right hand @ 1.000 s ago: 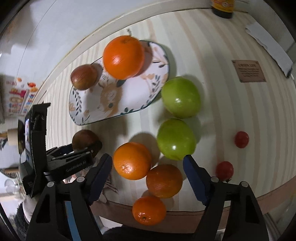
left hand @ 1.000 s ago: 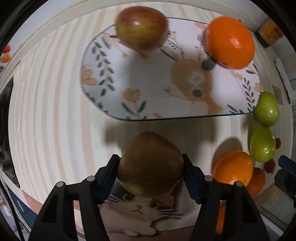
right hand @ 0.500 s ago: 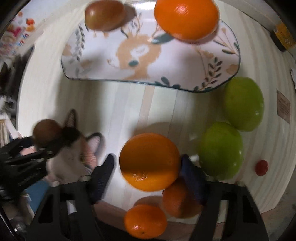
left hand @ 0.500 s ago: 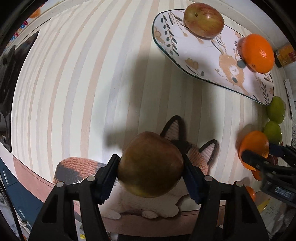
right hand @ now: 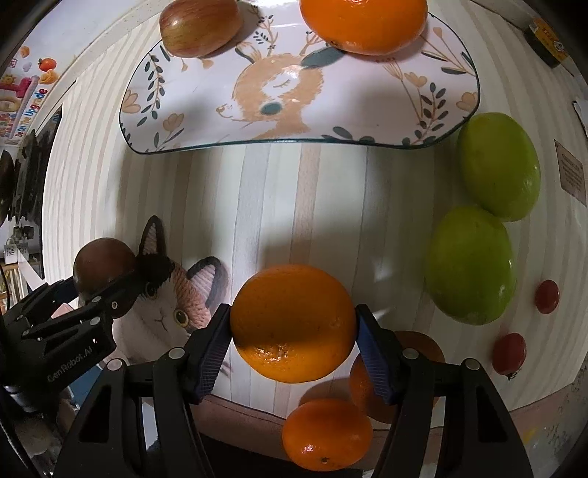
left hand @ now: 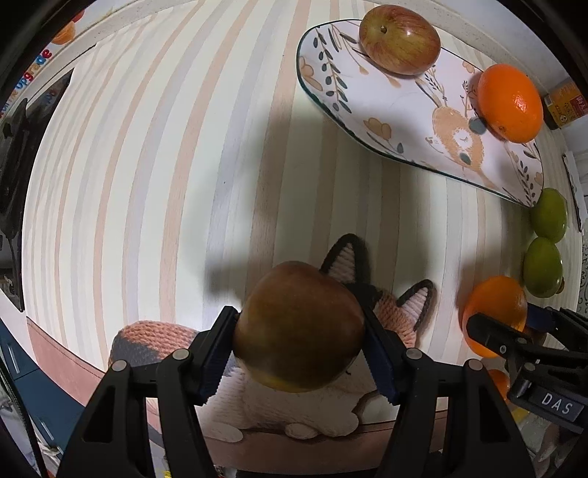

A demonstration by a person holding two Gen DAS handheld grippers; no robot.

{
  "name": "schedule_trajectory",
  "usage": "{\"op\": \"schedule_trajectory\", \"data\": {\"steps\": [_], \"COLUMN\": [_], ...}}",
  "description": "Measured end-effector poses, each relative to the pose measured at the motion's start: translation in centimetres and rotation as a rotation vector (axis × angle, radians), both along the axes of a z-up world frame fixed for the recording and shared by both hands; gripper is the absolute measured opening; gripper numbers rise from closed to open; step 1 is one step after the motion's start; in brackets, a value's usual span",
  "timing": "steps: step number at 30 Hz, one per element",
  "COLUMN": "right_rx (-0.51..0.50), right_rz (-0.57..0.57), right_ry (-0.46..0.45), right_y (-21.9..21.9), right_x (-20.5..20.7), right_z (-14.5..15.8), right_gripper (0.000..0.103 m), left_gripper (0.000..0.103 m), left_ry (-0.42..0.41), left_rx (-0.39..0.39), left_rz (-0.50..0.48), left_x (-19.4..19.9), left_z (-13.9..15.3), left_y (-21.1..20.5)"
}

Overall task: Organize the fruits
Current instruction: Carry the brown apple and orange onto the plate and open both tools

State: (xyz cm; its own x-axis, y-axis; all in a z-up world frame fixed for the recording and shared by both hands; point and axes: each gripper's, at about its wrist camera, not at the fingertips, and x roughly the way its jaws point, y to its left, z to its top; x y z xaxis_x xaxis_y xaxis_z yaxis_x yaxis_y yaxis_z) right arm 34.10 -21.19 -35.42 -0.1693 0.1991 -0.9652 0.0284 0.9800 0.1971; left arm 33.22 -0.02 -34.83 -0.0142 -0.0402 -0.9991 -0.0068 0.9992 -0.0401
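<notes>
Left wrist view: left gripper clamps a dark red apple, held above the cat picture, nearer than the deer-print plate. On that plate: a second apple and an orange.

Right wrist view: right gripper clamps an orange nearer than the plate; two green fruits lie right of it.

You get sharp, evenly lit fisheye views; stripes bow toward dark corners. Overhead light casts soft shadows mid-frame on the table, with glare on the plate at the top.
</notes>
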Motion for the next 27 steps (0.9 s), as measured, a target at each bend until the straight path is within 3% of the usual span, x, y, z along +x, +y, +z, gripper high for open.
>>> {"op": "schedule_trajectory", "data": {"steps": [11, 16, 22, 27], "right_rx": [0.003, 0.059, 0.09, 0.04], "right_rz": [0.013, -0.027, -0.083, -0.134], "right_ry": [-0.032, -0.082, -0.19, -0.204], "right_y": [0.4, -0.3, -3.0, -5.6], "right_x": [-0.4, 0.2, 3.4, 7.3], "right_z": [0.8, 3.7, 8.0, 7.2], "right_gripper": [0.068, 0.068, 0.068, 0.068], "left_gripper": [0.063, 0.063, 0.064, 0.064], "left_ry": [0.0, -0.049, -0.12, -0.099], "left_rx": [0.012, -0.033, -0.144, -0.168], "left_rz": [-0.007, -0.019, -0.027, -0.037], "left_x": [1.1, 2.2, 6.4, 11.1], "left_z": [0.5, 4.0, 9.3, 8.9], "left_y": [-1.5, -2.1, -3.5, -4.1]}}
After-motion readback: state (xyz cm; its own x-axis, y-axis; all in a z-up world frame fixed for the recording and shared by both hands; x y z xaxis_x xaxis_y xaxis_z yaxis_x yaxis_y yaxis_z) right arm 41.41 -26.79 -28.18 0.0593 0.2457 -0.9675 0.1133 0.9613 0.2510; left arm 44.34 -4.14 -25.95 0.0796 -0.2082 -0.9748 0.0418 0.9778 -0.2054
